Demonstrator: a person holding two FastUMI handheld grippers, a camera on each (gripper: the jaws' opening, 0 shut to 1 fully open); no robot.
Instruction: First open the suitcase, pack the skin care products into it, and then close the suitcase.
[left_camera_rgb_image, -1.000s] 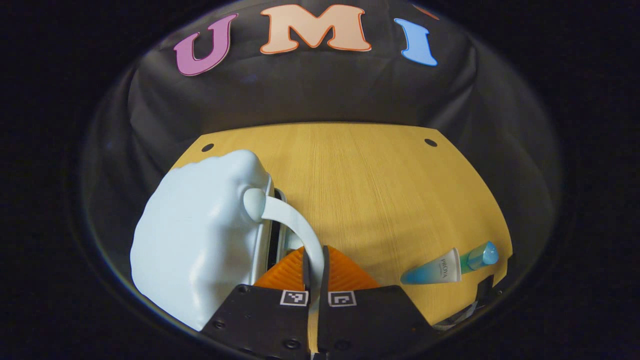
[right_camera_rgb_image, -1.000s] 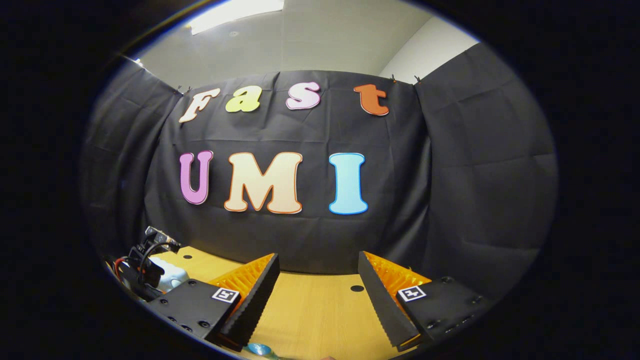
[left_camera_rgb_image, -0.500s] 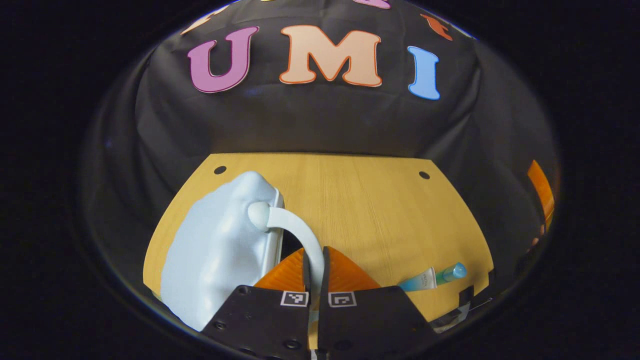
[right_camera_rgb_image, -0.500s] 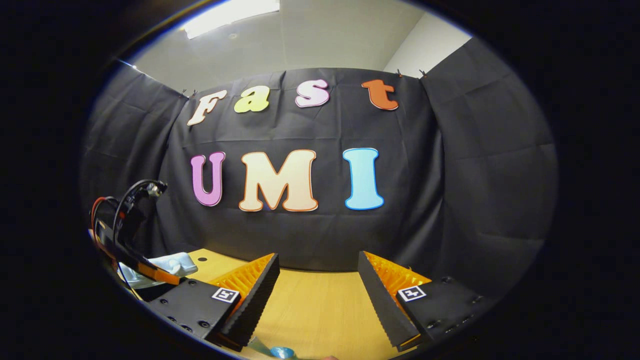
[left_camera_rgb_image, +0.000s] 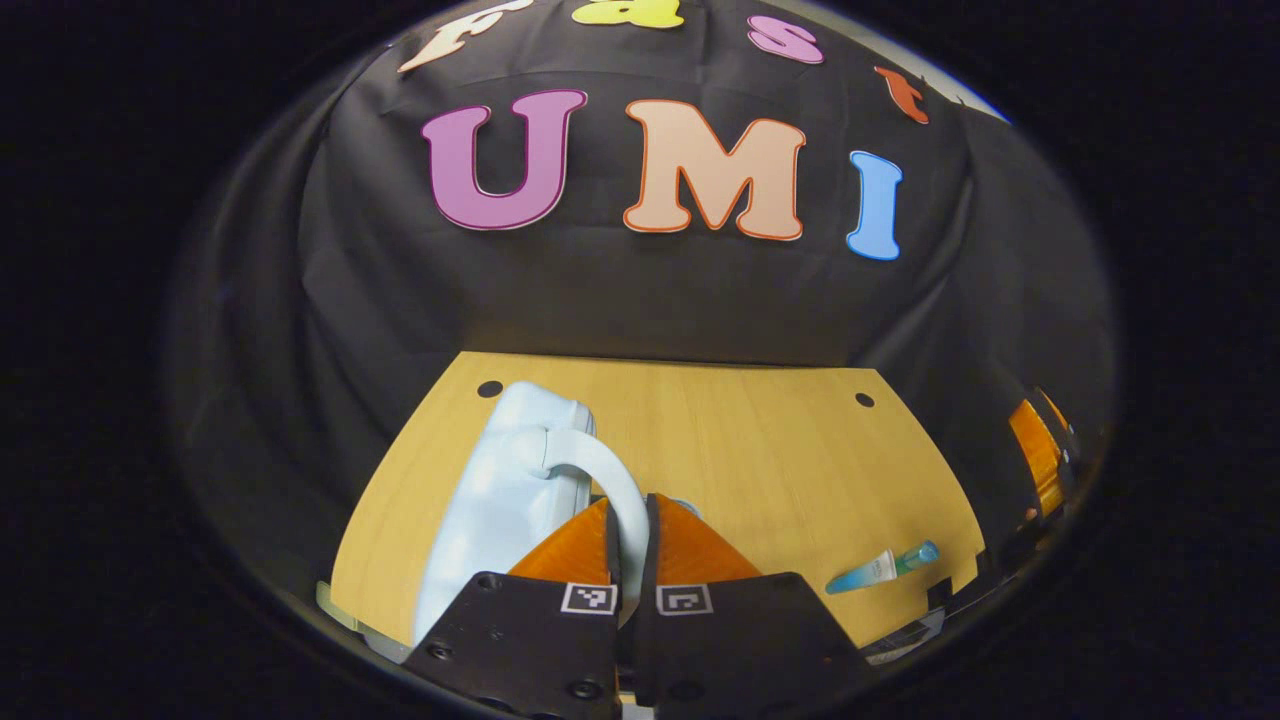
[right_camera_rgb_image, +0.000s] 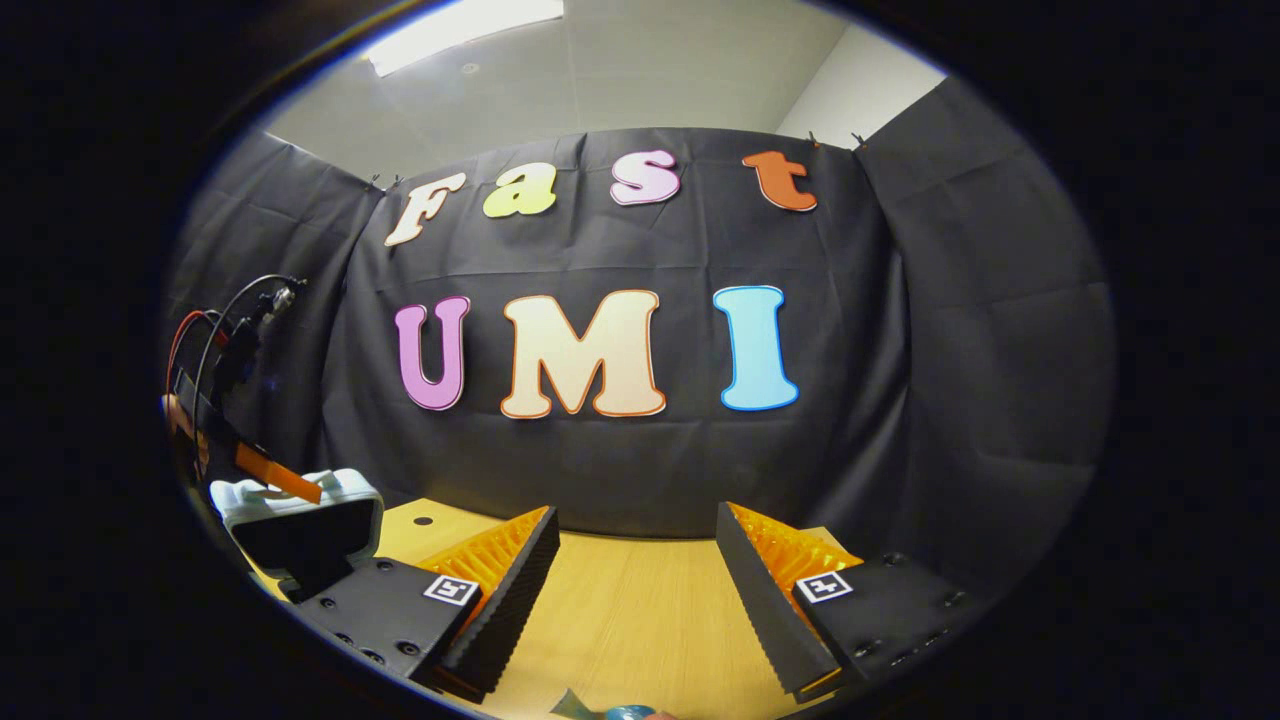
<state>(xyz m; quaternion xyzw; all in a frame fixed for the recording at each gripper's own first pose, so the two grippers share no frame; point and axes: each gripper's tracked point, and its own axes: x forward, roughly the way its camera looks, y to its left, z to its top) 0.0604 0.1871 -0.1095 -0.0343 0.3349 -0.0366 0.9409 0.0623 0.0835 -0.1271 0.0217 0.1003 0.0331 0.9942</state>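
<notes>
A ceiling light panel (right_camera_rgb_image: 470, 25) is shining brightly from above the wooden table (right_camera_rgb_image: 620, 620); edges are bending and darkening, the focus staying sharp.

The print on the tube (left_camera_rgb_image: 872, 571) is too small to read

Black cloth wall (right_camera_rgb_image: 960, 330) enclosing a light wood-grain tabletop (left_camera_rgb_image: 760, 450) with small dark holes near its far corners, below a pale ceiling (right_camera_rgb_image: 650, 70) with a lit panel (right_camera_rgb_image: 470, 30).
</notes>
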